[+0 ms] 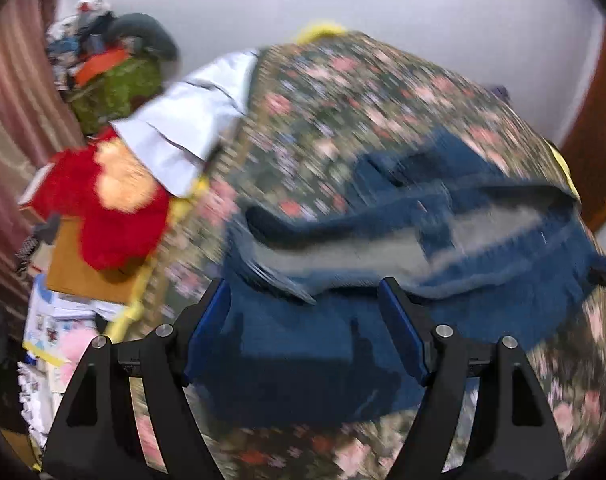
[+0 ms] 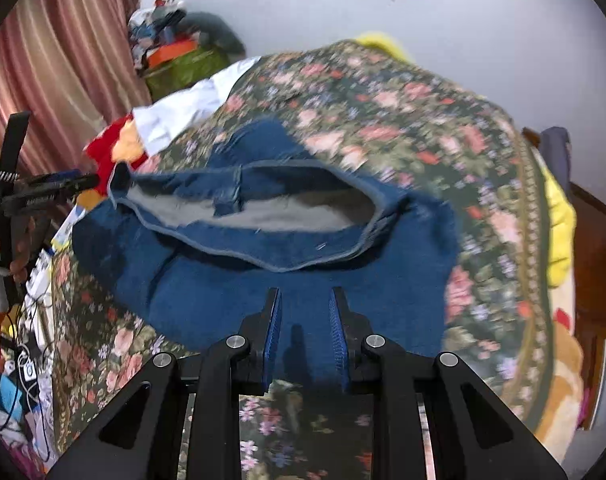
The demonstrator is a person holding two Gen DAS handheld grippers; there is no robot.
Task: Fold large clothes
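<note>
Hovering over the near part of the blue denim jeans (image 1: 303, 344), the left hand-held gripper (image 1: 305, 300) has its jaws released and wide, with denim showing between the blue pads but not pinched by them. The right hand-held gripper (image 2: 305, 304) also hangs above the denim, its jaws drawn close with a narrow gap left; nothing is seen gripped between them, only cloth lying below. The jeans (image 2: 263, 264) lie bunched on the floral bedspread (image 2: 423, 128), so the garment is straight ahead of and beneath both grippers. The open waistband (image 2: 247, 216), showing its grey lining, runs crosswise to the way both grippers point, and sits just beyond the fingertips in each wrist view. The left gripper also appears at the left edge of the right wrist view, near the waistband's left end; the right gripper faces its middle. Each hand looks about equally near, so the next grasp likely turns on taking opposite waistband ends.
</note>
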